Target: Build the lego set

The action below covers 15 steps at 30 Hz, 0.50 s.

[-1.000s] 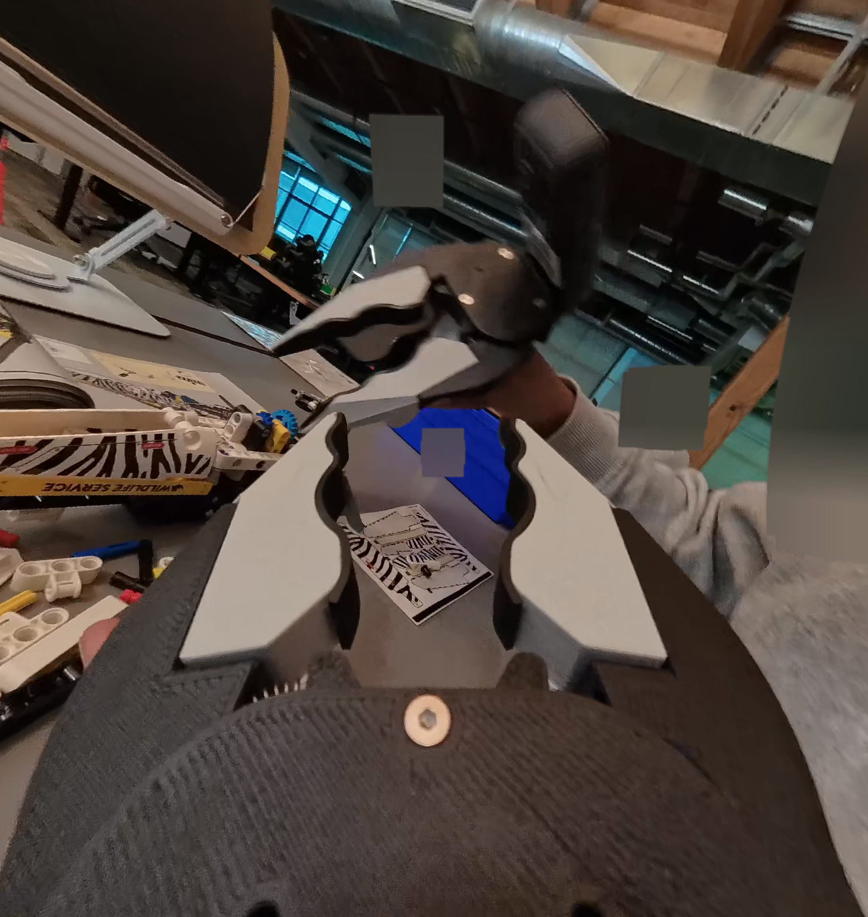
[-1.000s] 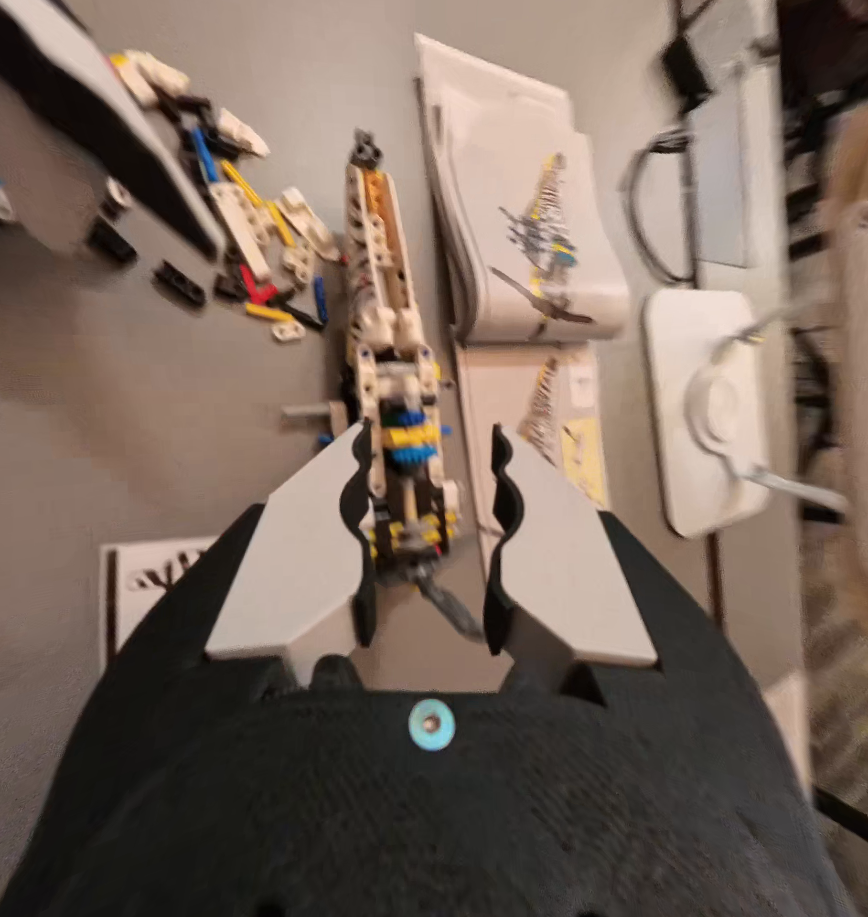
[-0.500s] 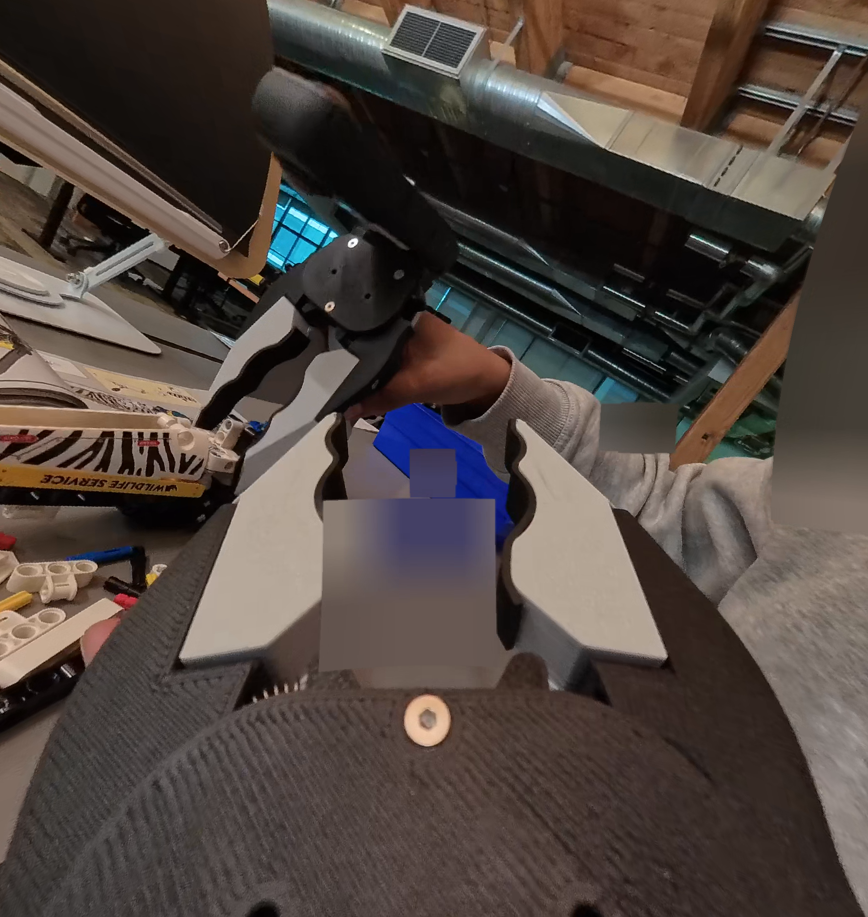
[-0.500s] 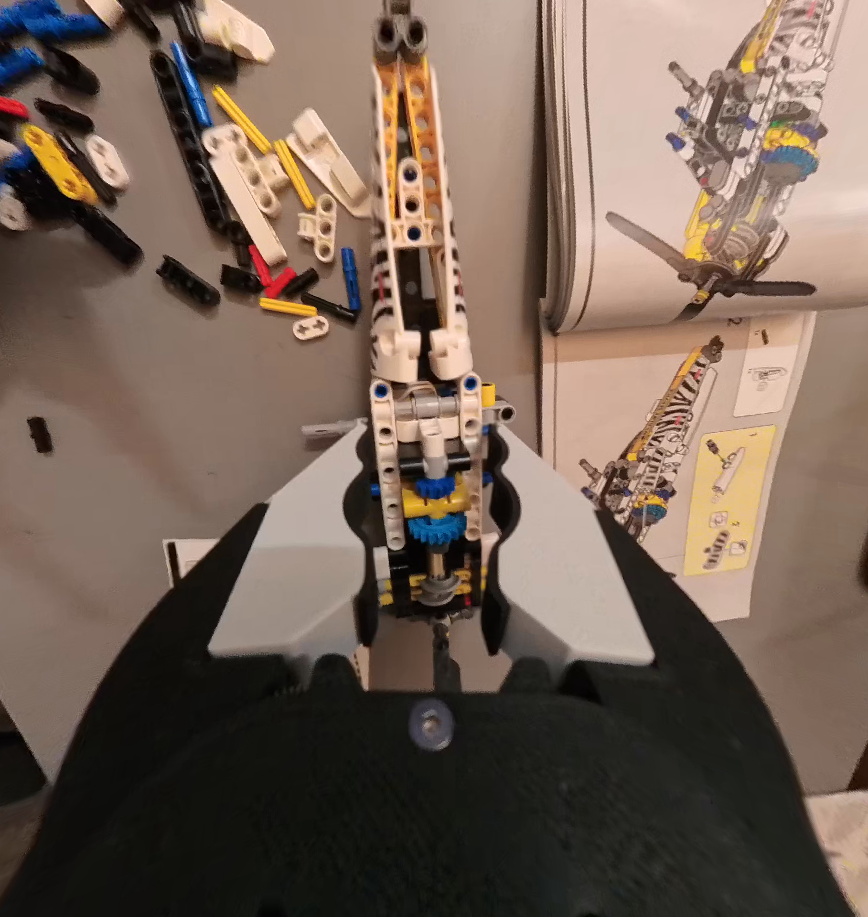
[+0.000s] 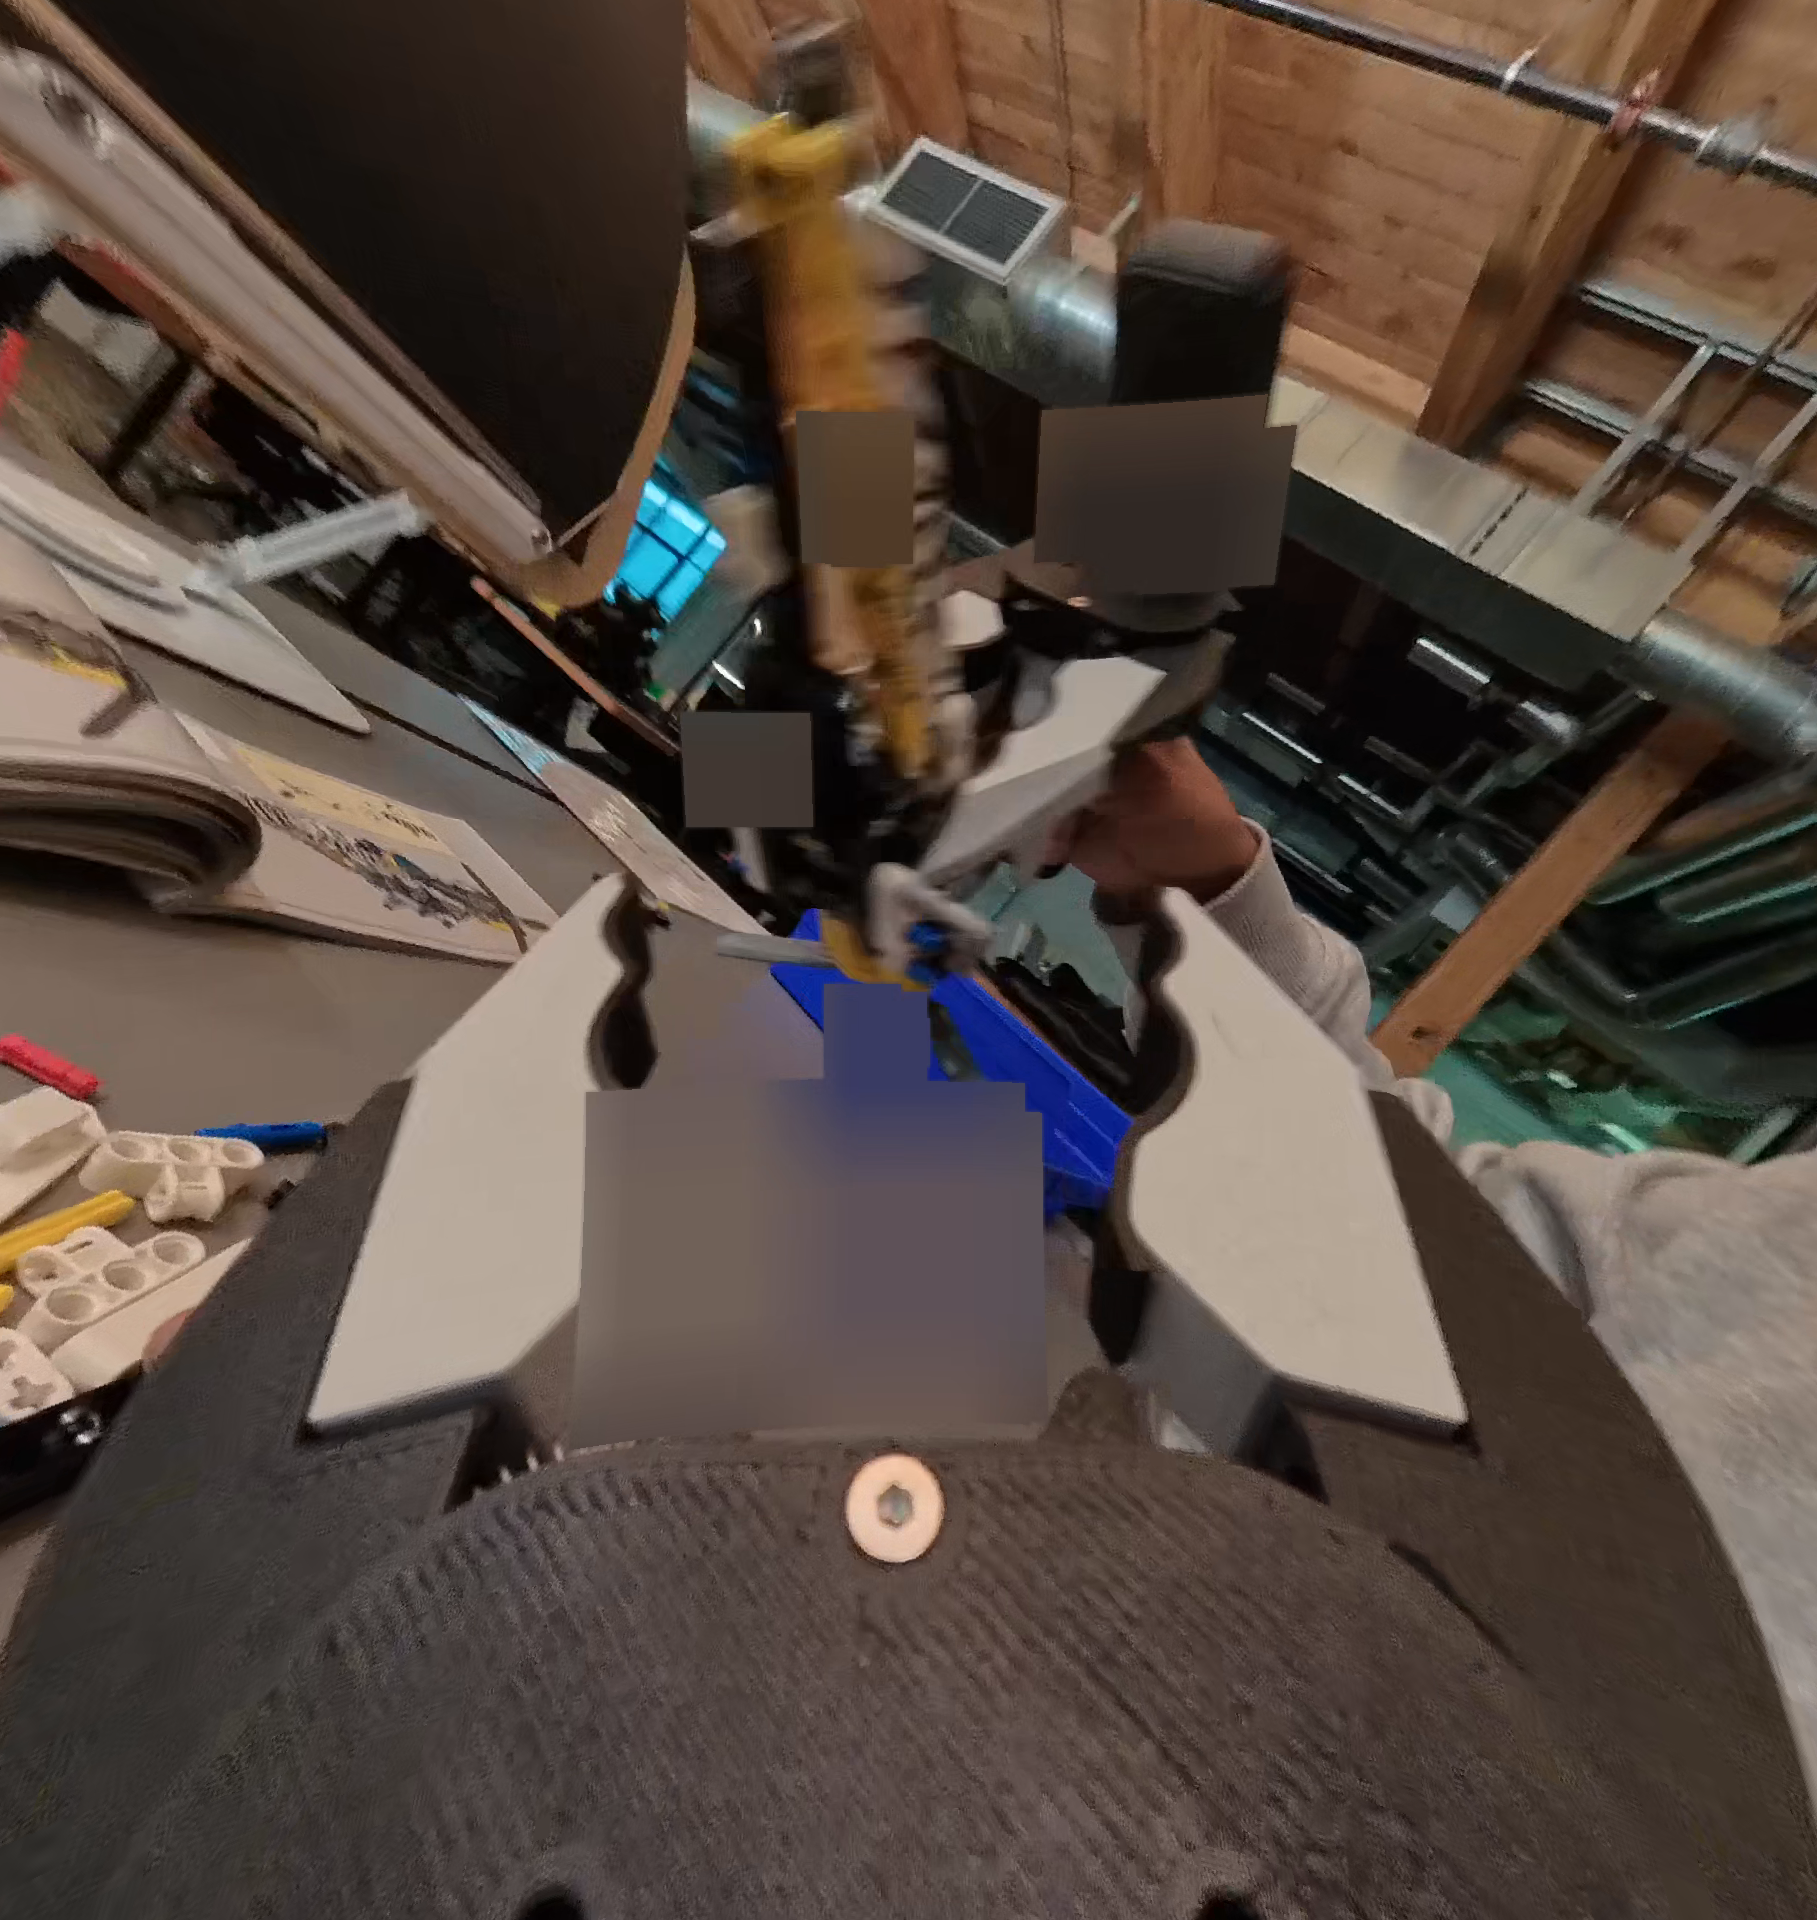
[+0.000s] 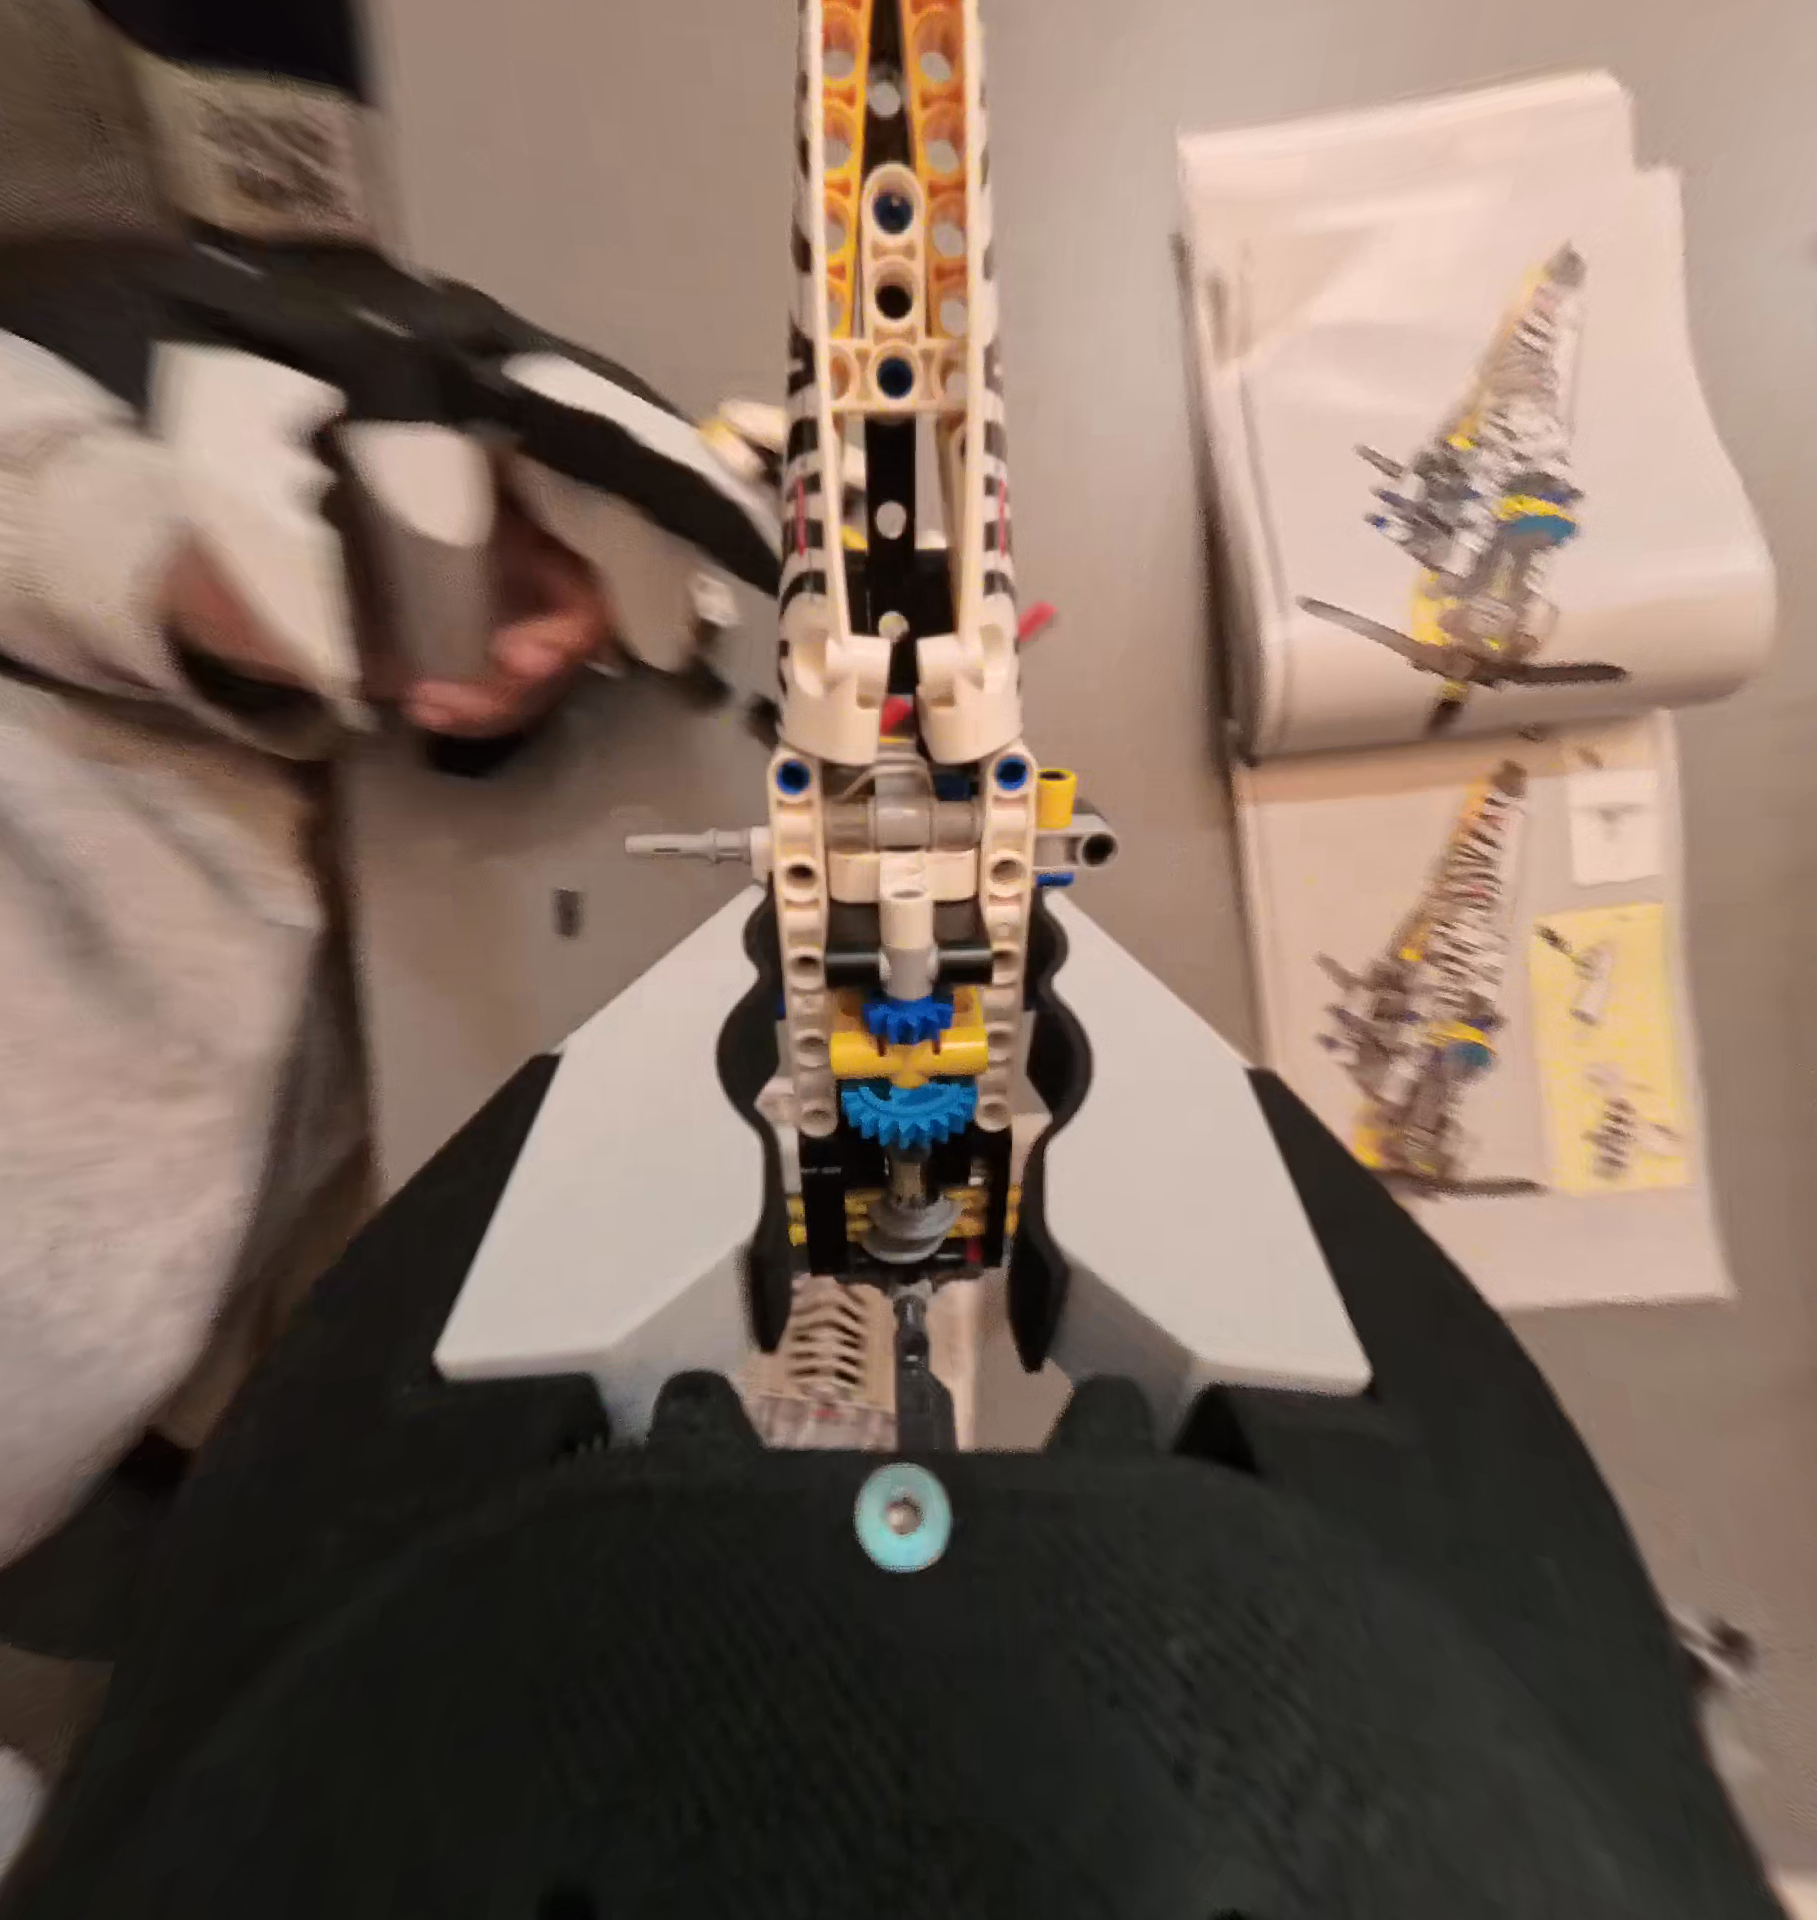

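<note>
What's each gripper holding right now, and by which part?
Right gripper: shut on the lego model, clamped across its gearbox end by the blue gears. Left gripper: open, holding nothing.

Readable text: none; every print here is too blurred or too small.
Instruction booklet [image 6: 1299, 343], right side: printed drawings and small marks on the pages, not legible.
Yellow panel [image 6: 1621, 1122], on its near page: tiny drawings, no character can be made out.
Lego model [image 6: 891, 499], middle: striped stickers on both sides; whether they bear letters, I cannot tell.
Cloth tag [image 6: 260, 156], far left on the sleeve [image 6: 104, 935]: dark print, smeared.
</note>
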### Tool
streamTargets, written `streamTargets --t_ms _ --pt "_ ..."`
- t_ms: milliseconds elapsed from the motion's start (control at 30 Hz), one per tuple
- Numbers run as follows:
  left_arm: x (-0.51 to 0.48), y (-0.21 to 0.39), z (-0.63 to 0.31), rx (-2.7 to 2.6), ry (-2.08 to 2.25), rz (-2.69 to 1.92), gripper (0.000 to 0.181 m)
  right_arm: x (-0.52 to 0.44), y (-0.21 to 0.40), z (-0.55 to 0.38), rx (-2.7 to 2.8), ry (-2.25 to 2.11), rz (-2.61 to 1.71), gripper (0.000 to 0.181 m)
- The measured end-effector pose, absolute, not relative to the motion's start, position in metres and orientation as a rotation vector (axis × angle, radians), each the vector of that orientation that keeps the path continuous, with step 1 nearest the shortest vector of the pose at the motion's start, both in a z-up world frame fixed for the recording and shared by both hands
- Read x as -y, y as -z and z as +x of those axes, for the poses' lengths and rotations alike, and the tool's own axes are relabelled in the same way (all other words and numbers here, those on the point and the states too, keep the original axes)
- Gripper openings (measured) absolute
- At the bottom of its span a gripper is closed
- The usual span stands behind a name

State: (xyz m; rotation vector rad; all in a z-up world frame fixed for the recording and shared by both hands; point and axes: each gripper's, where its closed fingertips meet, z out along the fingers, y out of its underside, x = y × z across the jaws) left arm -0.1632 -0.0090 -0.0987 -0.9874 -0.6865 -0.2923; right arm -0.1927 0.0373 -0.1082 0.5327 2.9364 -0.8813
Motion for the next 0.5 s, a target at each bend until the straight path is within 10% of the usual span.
streamTargets --t_ms 100,233,500 --pt "-0.001 0.091 -0.156 0.644 0.428 -0.963 0.125 -0.025 0.093 -0.158 -2.759 1.029 0.527 0.044" --pt "-0.027 0.078 -0.129 0.485 0.496 -1.047 0.125 -0.018 0.096 -0.128 -2.705 1.096 0.549 0.044" --pt "-0.04 0.071 -0.104 0.346 0.569 -1.05 0.059 -0.019 0.104 -0.093 -2.637 1.15 0.603 0.044"
